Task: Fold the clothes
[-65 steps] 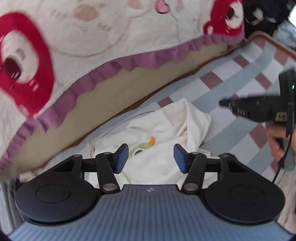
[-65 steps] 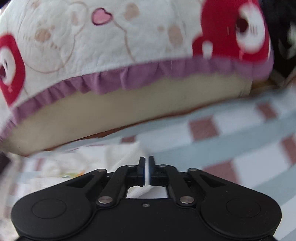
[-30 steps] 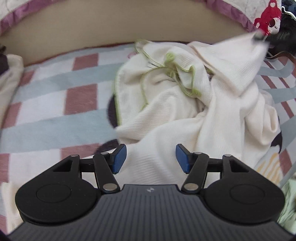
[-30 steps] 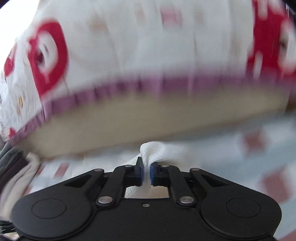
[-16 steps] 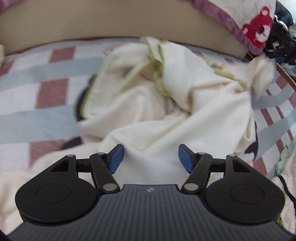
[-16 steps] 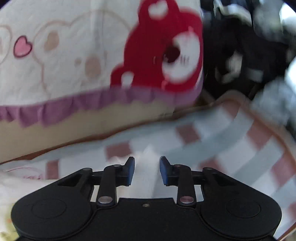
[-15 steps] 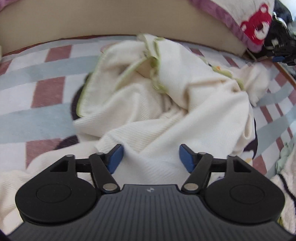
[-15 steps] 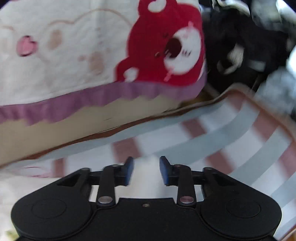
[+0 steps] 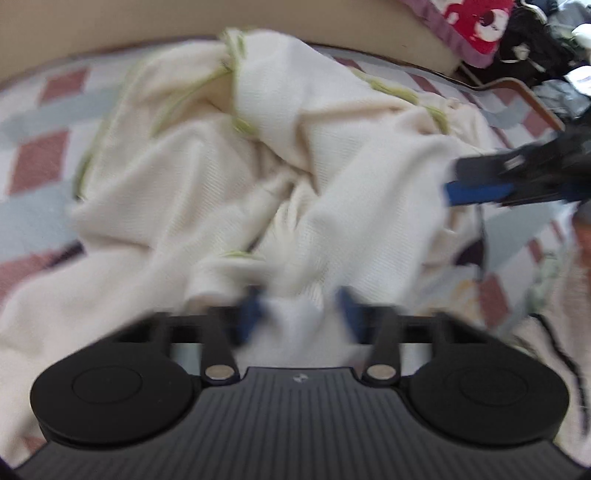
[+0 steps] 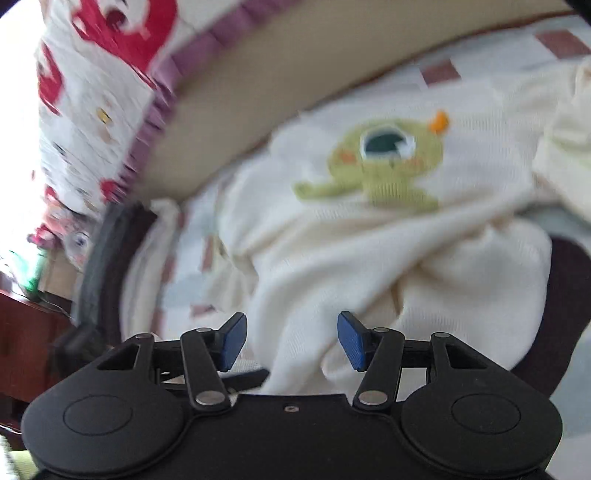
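A crumpled cream knit garment (image 9: pixel 207 192) with green trim lies on the checked bedspread (image 9: pixel 33 162). My left gripper (image 9: pixel 299 314) is low over its near edge, blurred, its jaws closing on a bunched fold of the cloth. The right gripper (image 9: pixel 452 181) reaches in from the right, level with the garment's far side. In the right wrist view that gripper (image 10: pixel 291 341) hovers over the cream garment (image 10: pixel 332 266), jaws opening, with cloth below them and nothing pinched. A green duck patch (image 10: pixel 384 166) faces up beyond it.
A quilt printed with red bears (image 9: pixel 476 22) hangs over a beige mattress side (image 9: pixel 110 22) behind the bedspread. Dark clothes (image 9: pixel 535 40) are heaped at the far right. A hand (image 9: pixel 583 236) shows at the right edge. More pale cloth (image 9: pixel 554 325) lies near right.
The left jaws have come together on a fold at the garment's near edge. The right gripper has let go of its corner, opened wide and swung down over the patch side.
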Motion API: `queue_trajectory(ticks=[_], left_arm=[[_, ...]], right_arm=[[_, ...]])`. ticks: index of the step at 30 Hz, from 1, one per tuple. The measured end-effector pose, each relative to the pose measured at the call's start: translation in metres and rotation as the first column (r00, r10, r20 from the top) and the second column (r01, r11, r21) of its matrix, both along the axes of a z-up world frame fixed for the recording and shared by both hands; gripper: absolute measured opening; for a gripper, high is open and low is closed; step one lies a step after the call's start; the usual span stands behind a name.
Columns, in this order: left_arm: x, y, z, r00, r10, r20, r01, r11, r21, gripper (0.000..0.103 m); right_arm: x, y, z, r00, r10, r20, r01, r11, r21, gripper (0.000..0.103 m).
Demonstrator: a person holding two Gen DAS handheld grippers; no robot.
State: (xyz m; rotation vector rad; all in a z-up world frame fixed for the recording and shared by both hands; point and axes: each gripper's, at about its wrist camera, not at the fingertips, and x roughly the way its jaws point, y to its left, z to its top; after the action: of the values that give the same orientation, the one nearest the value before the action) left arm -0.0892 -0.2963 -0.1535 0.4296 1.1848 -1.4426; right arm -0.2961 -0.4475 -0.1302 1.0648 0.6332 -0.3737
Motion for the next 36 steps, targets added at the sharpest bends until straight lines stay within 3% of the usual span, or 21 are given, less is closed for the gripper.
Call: queue_trajectory(ticks=[2,6,10,13,14,15,16,17,19,20,21,23,25,28,30,31,32,33,34,35,36], left_arm=[[0.003,0.004,0.002,0.993,0.001,-0.119,-0.003,1.000,-0.019,0.003],[0.003,0.011,0.011,0.969,-0.010,-0.245,-0.006,0.998,-0.066,0.003],[-0.009,0.017,0.016,0.918,-0.062,-0.391,0.009,0.991,-0.136,0.003],[-0.020,0.018,0.021,0.922,-0.104,-0.374,0.038,0.983,-0.180,0.003],[-0.023,0.018,0.021,0.923,-0.113,-0.367,0.046,0.982,-0.185,0.003],[-0.026,0.018,0.021,0.925,-0.122,-0.360,0.055,0.980,-0.190,0.003],[-0.028,0.018,0.022,0.930,-0.130,-0.344,0.064,0.979,-0.195,0.003],[-0.030,0.020,0.023,0.936,-0.135,-0.325,0.072,0.977,-0.200,0.003],[-0.034,0.027,0.030,0.947,-0.162,-0.276,0.102,0.970,-0.219,0.004],[-0.035,0.029,0.034,0.954,-0.171,-0.246,0.117,0.969,-0.220,0.011],[-0.037,0.032,0.039,0.960,-0.178,-0.214,0.130,0.967,-0.219,0.015],[-0.035,0.038,0.048,0.975,-0.158,-0.157,0.118,0.965,-0.236,0.039],[-0.028,0.042,0.051,0.987,-0.105,-0.122,0.073,0.968,-0.241,0.044],[-0.016,0.045,0.050,0.998,-0.013,-0.069,-0.002,0.977,-0.212,0.044],[-0.006,0.045,0.048,0.998,0.052,-0.029,-0.056,0.982,-0.179,0.051],[-0.005,0.041,0.046,0.998,0.055,0.023,-0.051,0.986,-0.161,0.061],[-0.004,0.036,0.044,0.995,0.052,0.081,-0.040,0.989,-0.142,0.061],[-0.003,0.032,0.042,0.989,0.048,0.140,-0.031,0.992,-0.122,0.061],[-0.005,0.026,0.039,0.980,0.037,0.196,-0.015,0.994,-0.112,0.061],[-0.008,0.020,0.036,0.967,0.024,0.252,0.002,0.995,-0.102,0.061],[-0.012,0.015,0.033,0.957,0.012,0.288,0.015,0.995,-0.094,0.061]], right_arm=[[0.001,0.007,-0.004,1.000,0.005,-0.018,-0.005,1.000,0.017,0.060],[-0.003,0.011,-0.016,1.000,-0.027,0.003,0.026,0.990,0.135,0.066],[0.001,0.026,-0.031,0.998,-0.055,0.019,0.049,0.967,0.249,0.069],[0.005,0.030,-0.042,0.999,-0.047,-0.005,0.047,0.968,0.245,0.069],[0.007,0.030,-0.044,0.999,-0.044,-0.011,0.045,0.973,0.226,0.063],[0.006,0.031,-0.044,0.999,-0.050,-0.018,0.052,0.979,0.195,0.038],[0.005,0.033,-0.040,0.999,-0.051,-0.014,0.052,0.986,0.157,0.020],[0.004,0.034,-0.034,0.999,-0.049,-0.007,0.049,0.992,0.118,0.011],[0.000,0.038,-0.010,0.998,-0.064,-0.012,0.064,0.997,-0.042,0.009],[-0.001,0.041,0.006,0.997,-0.071,-0.030,0.065,0.986,-0.155,0.008],[-0.004,0.042,0.023,0.996,-0.085,-0.037,0.072,0.962,-0.262,0.008],[-0.012,0.041,0.055,0.992,-0.119,-0.030,0.095,0.897,-0.432,0.007],[-0.027,0.026,0.084,0.980,-0.195,-0.028,0.151,0.833,-0.532,0.007],[-0.058,-0.005,0.121,0.933,-0.359,-0.017,0.266,0.722,-0.638,0.007],[-0.077,-0.029,0.141,0.878,-0.478,-0.017,0.326,0.623,-0.711,0.007],[-0.071,-0.043,0.138,0.849,-0.520,-0.090,0.259,0.558,-0.788,0.007],[-0.062,-0.058,0.133,0.811,-0.558,-0.177,0.150,0.490,-0.859,0.008],[-0.051,-0.075,0.120,0.764,-0.584,-0.274,0.056,0.483,-0.874,0.008],[-0.039,-0.095,0.105,0.706,-0.603,-0.372,-0.030,0.499,-0.866,0.011],[-0.040,-0.111,0.092,0.682,-0.599,-0.419,-0.015,0.561,-0.827,0.016],[-0.047,-0.123,0.082,0.687,-0.592,-0.421,0.063,0.626,-0.777,0.016]])
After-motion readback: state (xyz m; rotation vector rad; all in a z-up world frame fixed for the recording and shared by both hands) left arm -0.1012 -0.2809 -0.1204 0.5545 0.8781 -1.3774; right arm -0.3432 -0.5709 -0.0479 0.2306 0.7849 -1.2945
